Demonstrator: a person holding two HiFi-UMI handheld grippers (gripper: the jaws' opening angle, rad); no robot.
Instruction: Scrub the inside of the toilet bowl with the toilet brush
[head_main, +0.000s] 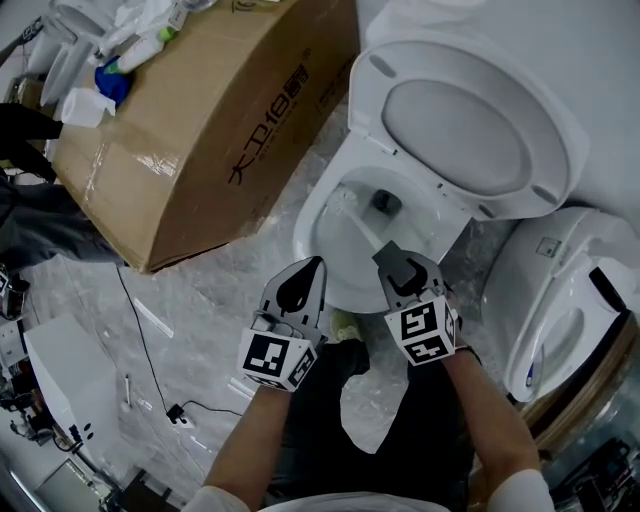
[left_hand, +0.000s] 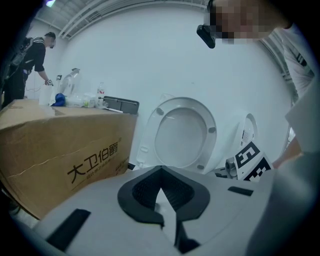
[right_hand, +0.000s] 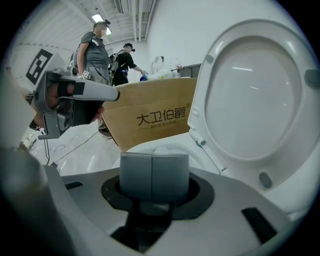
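The white toilet stands with its lid (head_main: 470, 130) raised and its bowl rim (head_main: 318, 215) facing me. Inside the bowl lies the white toilet brush (head_main: 345, 203), its thin handle slanting back toward my right gripper (head_main: 398, 262). That gripper hangs over the near rim, shut on the handle; in the right gripper view its pads (right_hand: 154, 172) meet with the bowl just beyond them. My left gripper (head_main: 300, 285) is held beside it at the rim's near left, shut with nothing in it (left_hand: 161, 170). The brush head is partly hidden.
A large cardboard box (head_main: 210, 120) with bottles on top stands close to the toilet's left. A second white toilet seat unit (head_main: 565, 300) leans at the right. A thin cable (head_main: 140, 340) crosses the plastic-covered floor. People (right_hand: 95, 55) stand behind the box.
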